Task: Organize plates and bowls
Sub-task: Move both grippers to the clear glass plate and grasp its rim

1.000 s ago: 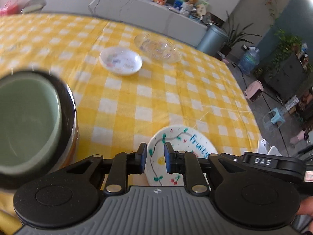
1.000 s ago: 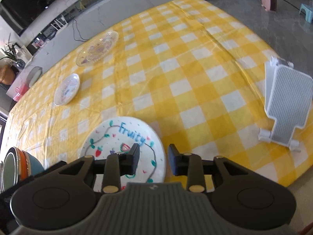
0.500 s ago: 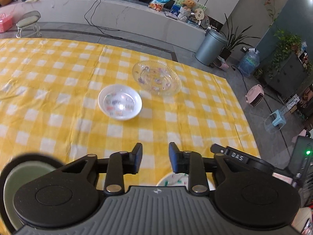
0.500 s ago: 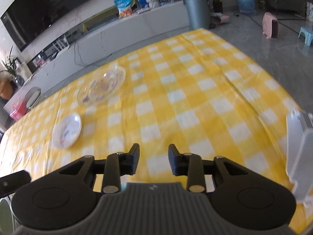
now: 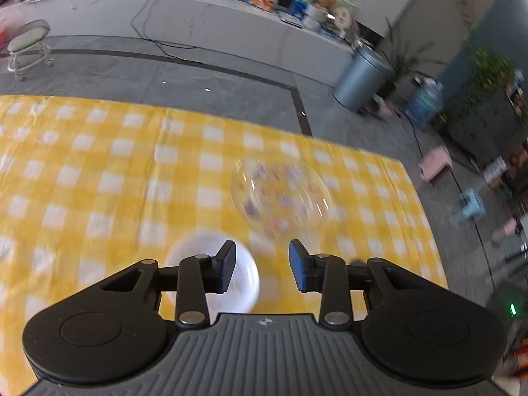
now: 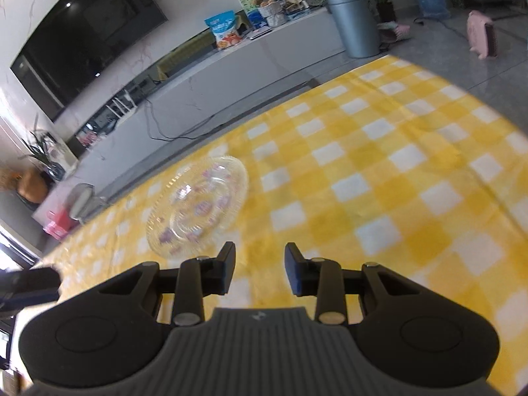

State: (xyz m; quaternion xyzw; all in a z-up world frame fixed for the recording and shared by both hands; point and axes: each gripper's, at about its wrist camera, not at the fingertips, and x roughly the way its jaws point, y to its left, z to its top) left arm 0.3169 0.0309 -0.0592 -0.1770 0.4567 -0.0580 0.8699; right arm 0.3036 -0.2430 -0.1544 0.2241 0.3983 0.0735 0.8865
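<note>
Both the left gripper [image 5: 262, 265] and right gripper [image 6: 260, 269] have fingers spread, holding nothing. The glass plate [image 6: 198, 211] sits mid-frame near the tablecloth's [image 6: 396, 171] far edge. Only the left view shows the white bowl [image 5: 244, 283].

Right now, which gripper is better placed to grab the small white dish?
Left. The left gripper is open with the small white dish just beneath its fingers. The right gripper faces the glass plate instead.

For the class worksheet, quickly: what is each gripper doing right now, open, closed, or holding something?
Left gripper: open, holding nothing.
Right gripper: open, holding nothing.
</note>
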